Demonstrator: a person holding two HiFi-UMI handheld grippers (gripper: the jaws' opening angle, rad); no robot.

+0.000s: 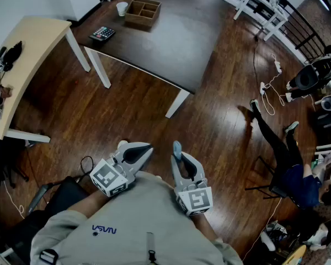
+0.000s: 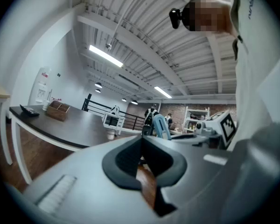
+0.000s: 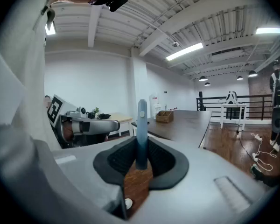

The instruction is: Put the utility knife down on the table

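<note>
A slim blue-grey utility knife stands upright between the jaws of my right gripper, which is shut on it; in the head view the utility knife sticks out past the right gripper, close to my body. My left gripper is beside it, jaws shut with nothing between them. The dark table stands well ahead across the wooden floor; in the right gripper view the dark table lies beyond the knife.
On the dark table sit a wooden compartment box, a paper cup and a calculator. A light wooden table stands at the left. A person sits on the floor at the right, near cables.
</note>
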